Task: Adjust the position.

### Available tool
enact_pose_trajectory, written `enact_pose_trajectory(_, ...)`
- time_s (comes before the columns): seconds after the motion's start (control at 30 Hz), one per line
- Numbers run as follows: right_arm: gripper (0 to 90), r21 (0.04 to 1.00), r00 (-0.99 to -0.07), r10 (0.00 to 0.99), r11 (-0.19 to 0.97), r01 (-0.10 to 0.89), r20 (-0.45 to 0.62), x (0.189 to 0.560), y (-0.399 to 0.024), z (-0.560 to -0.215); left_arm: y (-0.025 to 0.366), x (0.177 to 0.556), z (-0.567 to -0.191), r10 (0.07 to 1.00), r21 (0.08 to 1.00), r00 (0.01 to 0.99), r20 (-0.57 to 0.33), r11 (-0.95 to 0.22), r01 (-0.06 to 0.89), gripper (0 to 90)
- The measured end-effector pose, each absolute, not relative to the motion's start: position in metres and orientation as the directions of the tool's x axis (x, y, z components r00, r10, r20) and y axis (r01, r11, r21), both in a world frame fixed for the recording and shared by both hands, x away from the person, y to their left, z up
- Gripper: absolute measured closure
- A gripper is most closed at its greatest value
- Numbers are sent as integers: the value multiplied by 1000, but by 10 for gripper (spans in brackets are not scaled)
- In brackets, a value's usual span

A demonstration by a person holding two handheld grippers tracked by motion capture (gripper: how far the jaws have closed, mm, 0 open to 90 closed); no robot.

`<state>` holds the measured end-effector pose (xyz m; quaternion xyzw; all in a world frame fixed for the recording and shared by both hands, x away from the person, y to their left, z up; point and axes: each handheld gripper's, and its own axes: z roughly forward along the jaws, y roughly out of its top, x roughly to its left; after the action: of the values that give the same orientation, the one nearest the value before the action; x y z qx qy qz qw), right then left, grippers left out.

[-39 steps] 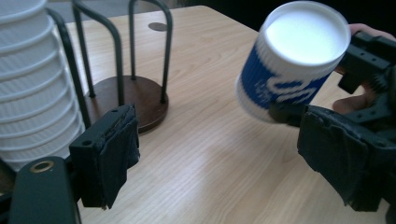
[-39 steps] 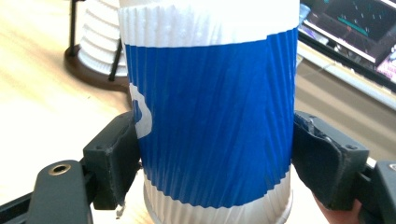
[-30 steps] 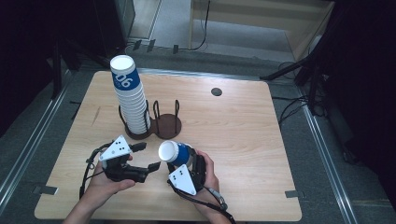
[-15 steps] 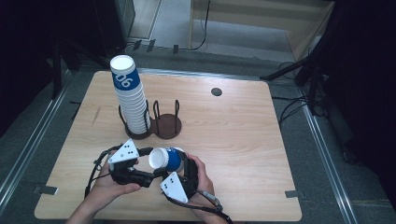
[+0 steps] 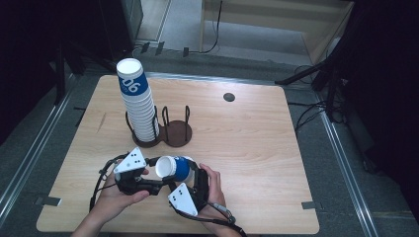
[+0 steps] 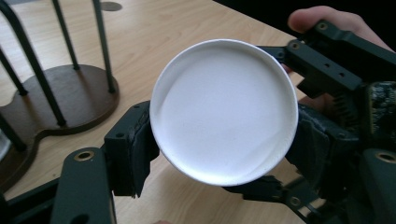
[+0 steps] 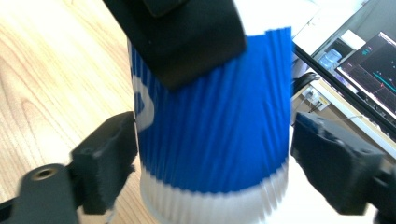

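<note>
A lab-like recording room: bare wooden table (image 5: pixel 257 138) amid dark surroundings, floor cables (image 5: pixel 306 106), monitor (image 7: pixel 369 56) nearby.

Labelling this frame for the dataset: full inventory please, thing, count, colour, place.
Single cup: 1, blue sleeve with white rim, lying on its side between the two grippers above the near table edge.
Cup stack: 1 tall stack, white and blue, standing in the left ring of the holder.
Cup holder: 1, dark wood base with black wire posts, mid-left of the table; right ring empty.
Table: 1, light wood.
Round insert: 1, dark, far side of the tabletop.
Left gripper: 1, black, jaws just closed on the single cup.
Right gripper: 1, black, jaws just opening, a gap showing beside the cup.
Hands: 2, at the near edge.
</note>
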<state>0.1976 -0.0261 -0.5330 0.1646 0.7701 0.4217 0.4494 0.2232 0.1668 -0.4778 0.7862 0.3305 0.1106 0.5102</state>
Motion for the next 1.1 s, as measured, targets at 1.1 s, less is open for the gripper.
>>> enact_pose_trajectory(1.1,8,915,-610,737,402,47,-292,206,-52,-511,197,233,-480,714,946,663,-225,-3,325,293)
